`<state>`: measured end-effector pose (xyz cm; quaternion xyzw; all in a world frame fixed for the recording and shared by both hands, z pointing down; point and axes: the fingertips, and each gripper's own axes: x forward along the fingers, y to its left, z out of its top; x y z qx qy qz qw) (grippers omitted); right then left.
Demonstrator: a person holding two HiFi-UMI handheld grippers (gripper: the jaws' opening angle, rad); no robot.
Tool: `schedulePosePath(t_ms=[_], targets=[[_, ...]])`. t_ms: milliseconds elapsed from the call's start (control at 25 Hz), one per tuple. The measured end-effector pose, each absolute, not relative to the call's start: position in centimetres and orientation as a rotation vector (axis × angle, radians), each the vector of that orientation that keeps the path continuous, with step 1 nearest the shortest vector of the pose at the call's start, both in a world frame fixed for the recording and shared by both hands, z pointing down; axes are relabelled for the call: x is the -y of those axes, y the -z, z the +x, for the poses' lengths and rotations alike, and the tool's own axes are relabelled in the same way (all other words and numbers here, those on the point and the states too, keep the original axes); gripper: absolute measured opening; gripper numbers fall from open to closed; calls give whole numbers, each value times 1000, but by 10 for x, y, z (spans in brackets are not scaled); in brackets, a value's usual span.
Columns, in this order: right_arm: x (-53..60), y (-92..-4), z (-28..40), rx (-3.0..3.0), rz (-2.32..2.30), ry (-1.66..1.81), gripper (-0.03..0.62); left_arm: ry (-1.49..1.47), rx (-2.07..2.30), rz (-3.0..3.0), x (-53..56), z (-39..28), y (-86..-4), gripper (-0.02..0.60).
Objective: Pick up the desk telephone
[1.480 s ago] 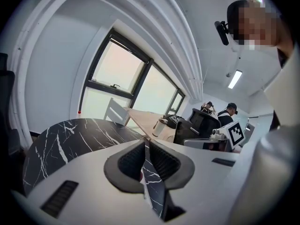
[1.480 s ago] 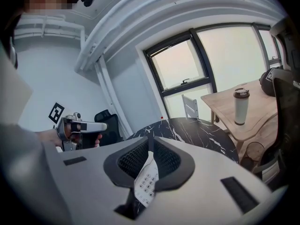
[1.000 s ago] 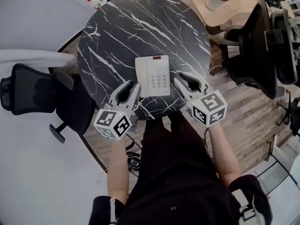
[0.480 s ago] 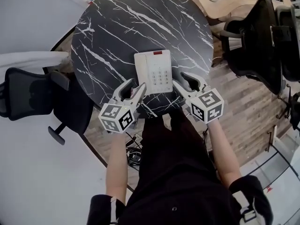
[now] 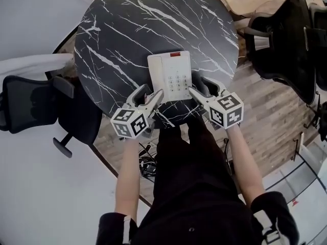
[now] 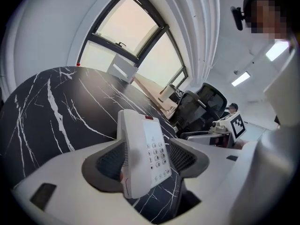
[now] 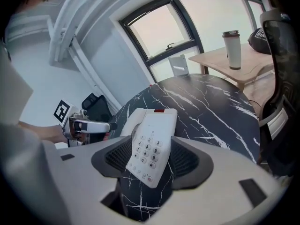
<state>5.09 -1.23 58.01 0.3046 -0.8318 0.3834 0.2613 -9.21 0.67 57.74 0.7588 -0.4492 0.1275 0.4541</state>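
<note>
As both tools (image 5: 152,92) (image 5: 200,87), jaws just opened, straddle the telephone (image 5: 170,75), contact is unclear.

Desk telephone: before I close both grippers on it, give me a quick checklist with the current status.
1. The desk telephone lies flat on the table, near its edge: ok.
2. The handset sits on the base: ok.
3. The left gripper jaws have just been opening, and its pads are not pressing. The phone's near-left corner shows between them: ok.
4. The right gripper is the same at the near-right corner: ok.
5. Jaws far enough over the body for a firm hold: cannot tell.
</note>
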Motion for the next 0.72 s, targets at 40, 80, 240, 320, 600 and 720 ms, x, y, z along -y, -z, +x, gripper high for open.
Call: schedulePosePath(t_ms=[40, 80, 240, 320, 600, 720], targets=[[10, -585, 49, 2244, 817, -1046, 257, -309, 1098, 1865, -7, -92, -581, 307], [9, -589, 48, 2236, 810, -1052, 261, -306, 1088, 1857, -7, -92, -585, 318], [6, -600, 43, 2221, 797, -1085, 282, -317, 1049, 1831, -9, -90, -599, 334], [5, -605, 41, 2218, 788, -1092, 288, -319, 1023, 1818, -11, -88, -605, 336], [8, -624, 41, 2188, 807, -1108, 308, -318, 1030, 1809, -6, -87, -619, 373], [5, -630, 38, 2177, 798, -1125, 313, -298, 1022, 1818, -3, -85, -622, 379]])
